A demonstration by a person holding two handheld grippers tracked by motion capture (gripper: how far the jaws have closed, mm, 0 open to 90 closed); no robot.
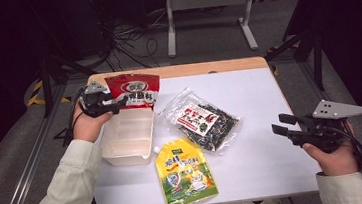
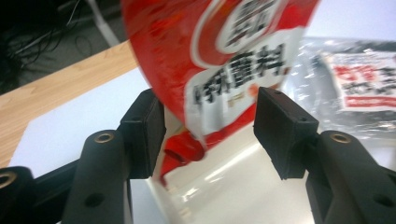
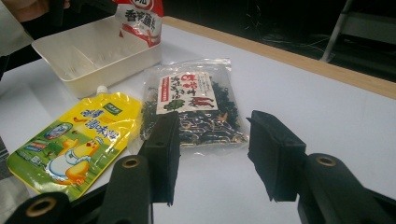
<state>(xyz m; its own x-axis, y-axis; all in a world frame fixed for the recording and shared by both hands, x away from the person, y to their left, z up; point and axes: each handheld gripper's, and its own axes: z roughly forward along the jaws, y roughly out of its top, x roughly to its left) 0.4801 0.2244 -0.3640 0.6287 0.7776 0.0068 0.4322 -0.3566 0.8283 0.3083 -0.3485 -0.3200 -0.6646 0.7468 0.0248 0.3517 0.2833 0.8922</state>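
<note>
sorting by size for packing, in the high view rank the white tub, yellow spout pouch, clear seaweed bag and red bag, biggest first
1. white tub
2. yellow spout pouch and clear seaweed bag: too alike to rank
3. red bag, though its lower part sits inside the tub

my black jaws frame a red and white pouch [image 2: 219, 60] with dark lettering, above a cream tub [image 1: 127, 135]. nearby lie a yellow-green pouch [image 1: 185, 174] with a duck and a clear bag [image 1: 203, 120] of dark bits.

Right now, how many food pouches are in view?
3. The red pouch stands in the far end of the white bin, between the open left gripper jaws; the clear seaweed bag lies mid-table; the yellow spout pouch lies near the front edge.
</note>
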